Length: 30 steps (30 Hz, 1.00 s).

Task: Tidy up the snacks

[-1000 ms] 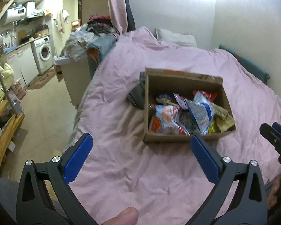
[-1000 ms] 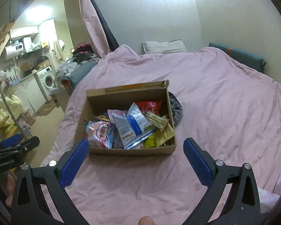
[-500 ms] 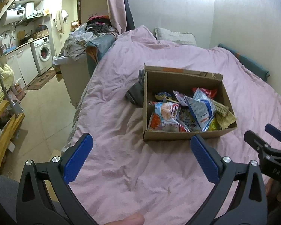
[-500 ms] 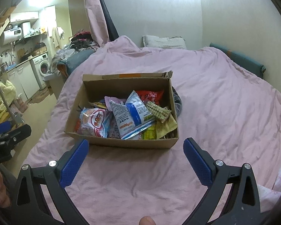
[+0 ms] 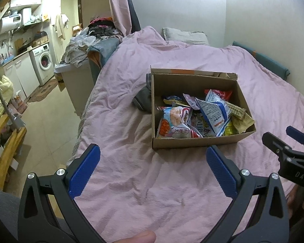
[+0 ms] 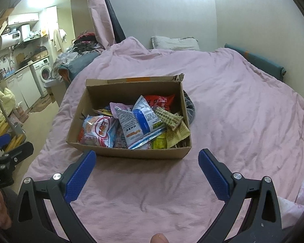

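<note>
Rumpled pink bedding (image 6: 233, 105) carries my open rectangular cardboard box (image 6: 131, 151) of crinkly snack packets (image 6: 137, 121), while my left gripper (image 5: 152, 172) and right gripper (image 6: 147, 172) hover near it, jaws spread wide, empty.

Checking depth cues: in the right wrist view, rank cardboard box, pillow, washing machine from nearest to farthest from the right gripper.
From the right gripper:
1. Cardboard box, just ahead, centre, on the pink bedcover.
2. Pillow, at the far head of the bed, centre.
3. Washing machine, off the bed, far left.
</note>
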Motion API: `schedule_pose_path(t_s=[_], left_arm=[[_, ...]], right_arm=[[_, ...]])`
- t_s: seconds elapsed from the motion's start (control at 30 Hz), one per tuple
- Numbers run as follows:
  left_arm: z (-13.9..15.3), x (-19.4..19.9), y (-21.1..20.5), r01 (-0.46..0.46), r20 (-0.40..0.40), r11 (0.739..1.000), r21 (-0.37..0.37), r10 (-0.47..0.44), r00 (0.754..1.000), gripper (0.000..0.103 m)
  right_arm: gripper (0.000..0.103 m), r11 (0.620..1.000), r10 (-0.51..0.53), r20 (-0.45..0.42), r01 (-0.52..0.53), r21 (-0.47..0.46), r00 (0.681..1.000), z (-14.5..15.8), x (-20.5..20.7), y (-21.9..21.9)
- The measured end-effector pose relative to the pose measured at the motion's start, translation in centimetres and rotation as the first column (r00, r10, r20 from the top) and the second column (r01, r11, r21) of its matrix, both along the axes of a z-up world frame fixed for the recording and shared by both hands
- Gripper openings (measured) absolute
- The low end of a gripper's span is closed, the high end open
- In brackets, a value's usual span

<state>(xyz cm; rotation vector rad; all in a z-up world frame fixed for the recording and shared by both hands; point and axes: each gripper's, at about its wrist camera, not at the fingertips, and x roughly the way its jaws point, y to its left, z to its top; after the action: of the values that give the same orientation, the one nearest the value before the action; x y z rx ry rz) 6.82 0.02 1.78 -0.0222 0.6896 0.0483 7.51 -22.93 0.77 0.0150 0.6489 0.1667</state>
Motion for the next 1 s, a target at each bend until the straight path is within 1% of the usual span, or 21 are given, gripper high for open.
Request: schedule_pose_path(t_s=[0.43,0.6,1.0], left_arm=[[-0.06,-0.01,0.09,-0.001,-0.011,1.000,0.000,0.001,1.000,0.103],[-0.12,0.07,0.06,-0.005,-0.015,1.000,-0.007,0.005,1.000,0.103],[-0.06,0.10,0.30,-0.011,-0.018,1.000,-0.013,0.010,1.000,0.103]], right_arm=[[0.103,1.000,0.001,0.008,-0.001,0.012,1.000,0.21,-0.09,-0.30],[0.103,0.999,0.000,-0.007,0.001,0.041,1.000,0.17,0.18,-0.66],[0.103,0.999,-0.002,-0.005,0.002,0.038,1.000,0.21,0.18,-0.63]])
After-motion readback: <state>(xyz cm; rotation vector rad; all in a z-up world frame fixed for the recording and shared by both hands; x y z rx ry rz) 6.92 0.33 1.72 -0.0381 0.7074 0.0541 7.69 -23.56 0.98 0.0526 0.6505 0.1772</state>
